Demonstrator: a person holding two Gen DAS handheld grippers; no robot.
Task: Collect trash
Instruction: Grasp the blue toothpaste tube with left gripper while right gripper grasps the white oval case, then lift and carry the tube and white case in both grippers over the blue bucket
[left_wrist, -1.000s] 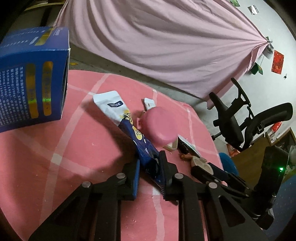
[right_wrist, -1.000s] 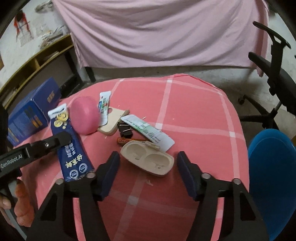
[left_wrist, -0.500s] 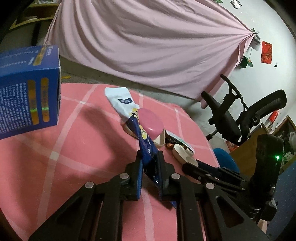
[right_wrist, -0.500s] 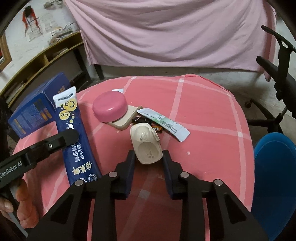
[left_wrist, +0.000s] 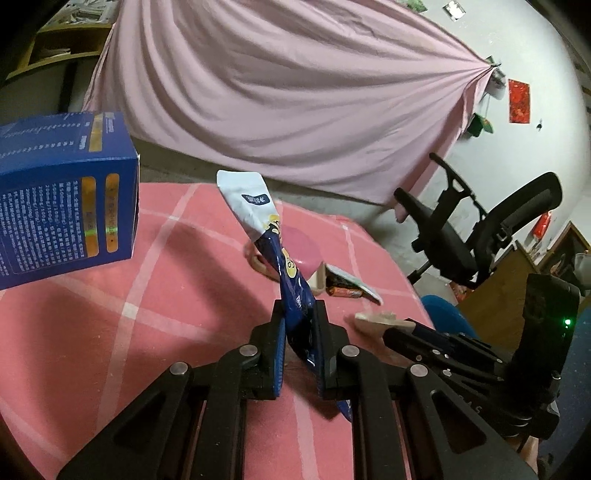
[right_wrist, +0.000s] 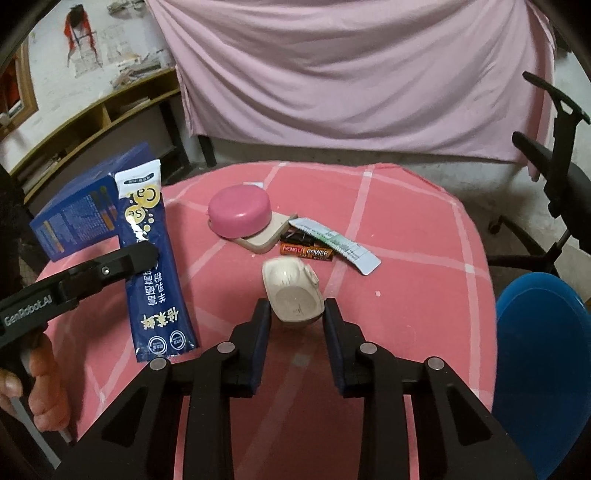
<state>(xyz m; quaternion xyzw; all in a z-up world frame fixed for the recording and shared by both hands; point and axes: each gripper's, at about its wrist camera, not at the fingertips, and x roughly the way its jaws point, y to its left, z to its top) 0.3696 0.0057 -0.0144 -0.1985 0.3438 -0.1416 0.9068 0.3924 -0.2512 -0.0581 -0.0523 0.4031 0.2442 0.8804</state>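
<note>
blue sachet (left_wrist: 291, 291): clamped low down between the pads of the left gripper (left_wrist: 300, 334), its white top end raised off the pink tablecloth (left_wrist: 110, 332) and tilted up and away; also seen in the right wrist view (right_wrist: 155, 266)
left gripper: pressed nearly together on the sachet; in the right wrist view one finger is seen lying across it (right_wrist: 142, 254), a hand (right_wrist: 40, 387) on the handle
beige case (right_wrist: 293, 293): small, rounded, pinched at its near end by the right gripper (right_wrist: 297, 317); whether it is lifted off the cloth cannot be told
right gripper: narrowed onto the case (jaws have just been closing on it)
pink round lid (right_wrist: 238, 212): sits on a beige tray (right_wrist: 267, 238), beyond the case
battery (right_wrist: 308, 252): lies just beside the tray, a black clip (right_wrist: 295, 236) and a paper strip (right_wrist: 338, 245) close by
blue box (right_wrist: 75, 218): stands at the left table edge, behind the sachet
blue bin (right_wrist: 543, 354): placed beside the table at right
background: pink curtain (right_wrist: 351, 74), black office chair (right_wrist: 557, 155)
</note>
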